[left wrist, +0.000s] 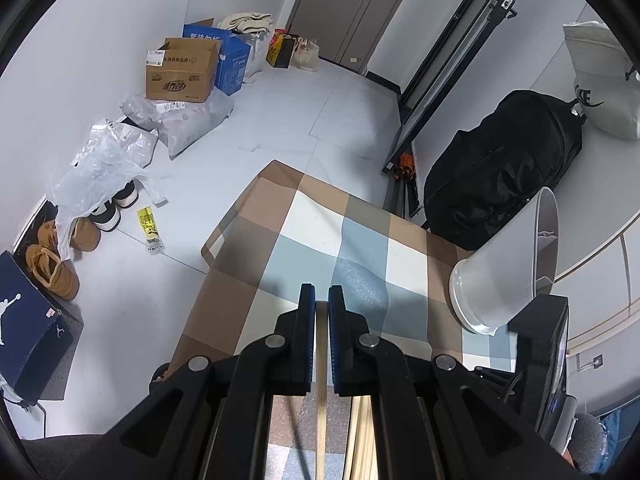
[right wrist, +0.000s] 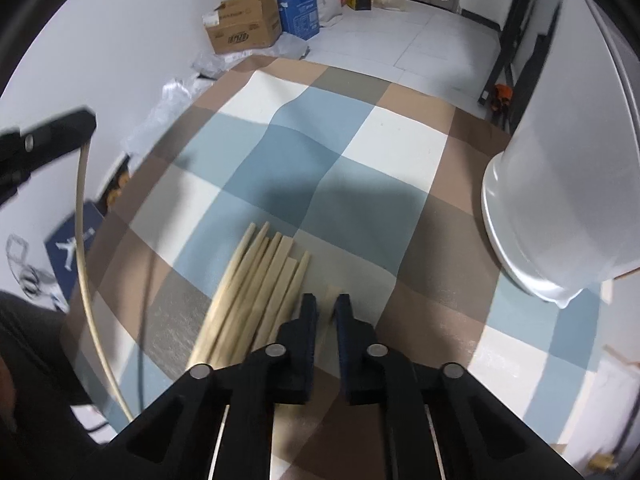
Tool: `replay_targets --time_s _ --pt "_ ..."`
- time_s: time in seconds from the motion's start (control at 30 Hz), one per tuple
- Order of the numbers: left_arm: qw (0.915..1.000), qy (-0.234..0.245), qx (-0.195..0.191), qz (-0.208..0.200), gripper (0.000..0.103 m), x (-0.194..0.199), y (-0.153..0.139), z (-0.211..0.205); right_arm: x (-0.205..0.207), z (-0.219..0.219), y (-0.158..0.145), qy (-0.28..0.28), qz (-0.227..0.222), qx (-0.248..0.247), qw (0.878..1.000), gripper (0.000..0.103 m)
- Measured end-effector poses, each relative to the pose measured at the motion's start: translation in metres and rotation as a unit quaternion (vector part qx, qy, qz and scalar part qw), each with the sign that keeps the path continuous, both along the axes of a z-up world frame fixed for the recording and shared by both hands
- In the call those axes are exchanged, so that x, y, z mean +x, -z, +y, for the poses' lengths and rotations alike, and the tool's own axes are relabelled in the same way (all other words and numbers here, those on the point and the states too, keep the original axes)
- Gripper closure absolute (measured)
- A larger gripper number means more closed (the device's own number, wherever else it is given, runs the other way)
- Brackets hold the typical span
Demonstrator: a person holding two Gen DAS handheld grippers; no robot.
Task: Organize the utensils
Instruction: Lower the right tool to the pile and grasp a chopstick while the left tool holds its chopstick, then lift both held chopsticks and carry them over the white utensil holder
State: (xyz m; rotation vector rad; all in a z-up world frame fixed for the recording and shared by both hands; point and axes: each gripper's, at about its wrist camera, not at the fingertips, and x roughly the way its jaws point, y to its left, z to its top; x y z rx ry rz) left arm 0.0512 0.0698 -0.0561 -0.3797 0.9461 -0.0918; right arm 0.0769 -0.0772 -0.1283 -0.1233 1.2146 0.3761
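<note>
1. Hidden parts. Left gripper [left wrist: 321, 300]: fingers clamped on a single wooden chopstick [left wrist: 321, 360]; most of the stick runs back beneath the gripper body, and only in the right wrist view does it show whole, as a pale curved line hanging below the jaws. Right gripper [right wrist: 326, 308]: fingers drawn together on the blurred end of one chopstick [right wrist: 332, 300]; the rest of that stick is covered by the gripper body.
2. Task objects. A loose pile of chopsticks [right wrist: 260, 288] lies on the table just left of the right fingers, its near ends blurred. A white cylindrical holder [right wrist: 560, 208] stands well to the right of them, cut off by the frame edge.
3. Surface and room. A checked tablecloth [right wrist: 280, 140] in blue, white and brown covers the table. Beyond it are a pale tiled floor, cardboard boxes [left wrist: 180, 72], plastic bags, shoes [left wrist: 52, 264] and a black backpack [left wrist: 504, 168].
4. Edges and clearance. The cloth ahead of both fingers is bare up to the far table edge.
</note>
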Motion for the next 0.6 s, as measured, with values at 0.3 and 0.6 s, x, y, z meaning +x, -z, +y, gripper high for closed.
replay_targets --time_s 0.3,0.6 --pt "0.9996 0.018 0.003 -0.023 0.101 -0.005 -0.013 -0.009 -0.014 -0.041 -0.041 0.048 -0.058 0.093 0.993 0.098" --pt "0.9949 0.039 -0.011 -0.092 0.101 -0.022 -0.043 -0.018 -0.047 -0.074 -0.122 0.053 -0.2 0.16 0.965 0.098"
